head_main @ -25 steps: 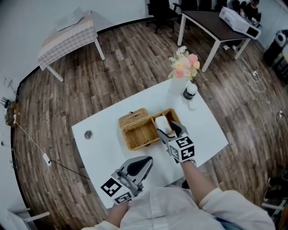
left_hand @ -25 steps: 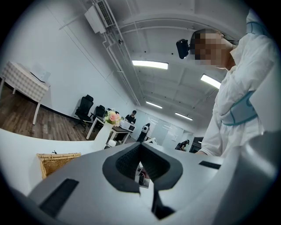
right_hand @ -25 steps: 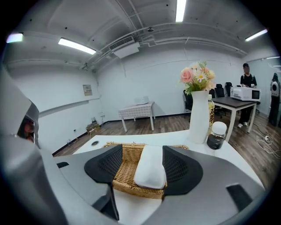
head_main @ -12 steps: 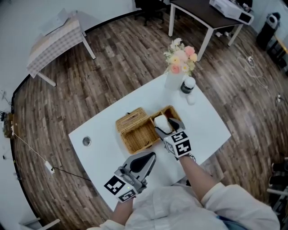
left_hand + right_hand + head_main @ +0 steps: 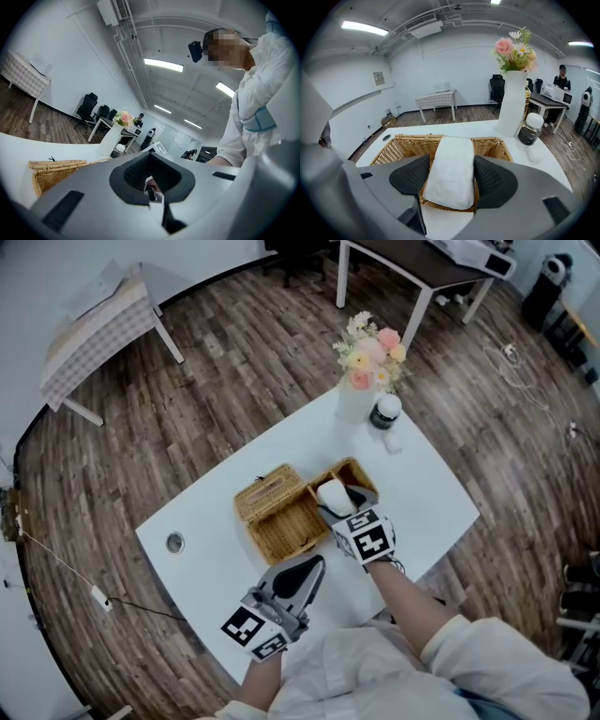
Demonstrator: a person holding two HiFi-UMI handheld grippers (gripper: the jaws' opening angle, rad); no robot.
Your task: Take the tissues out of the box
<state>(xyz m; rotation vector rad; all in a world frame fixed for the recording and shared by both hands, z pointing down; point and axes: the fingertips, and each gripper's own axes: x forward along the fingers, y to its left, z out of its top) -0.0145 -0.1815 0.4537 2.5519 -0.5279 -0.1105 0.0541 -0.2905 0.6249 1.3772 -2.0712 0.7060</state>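
Table (image 5: 427,498): white, standing on a wooden floor, with a round hole (image 5: 174,542) near its left corner.
Far corner: a white vase (image 5: 354,401) of flowers (image 5: 370,351). A dark jar (image 5: 382,414) with a white cap is just beside it. Both are well apart from the wickerwork.
Room: a table with a checked cloth (image 5: 94,329) is at the far left and a dark desk (image 5: 422,263) is at the far right. A thin cable (image 5: 56,563) runs across the floor on the left.
Wicker box (image 5: 281,538): in the middle of the table, open, with only bare weave showing inside. Its lid (image 5: 266,491) lies back on the far side.
Basket (image 5: 360,471): touches the box's right side and holds the tissue pack.
Tissue pack (image 5: 450,164): white and soft. It lies lengthwise in the basket, and its near end rests over the near rim.
Right claw (image 5: 451,177): reaches over the basket's near rim with its jaws spread wide. The pack sits between the pads (image 5: 410,176), which stand close along its sides. The pack does not look squeezed.
Left claw (image 5: 152,182): jaws together with nothing between them. It hovers over the table's near edge, pointing toward the box and apart from it.
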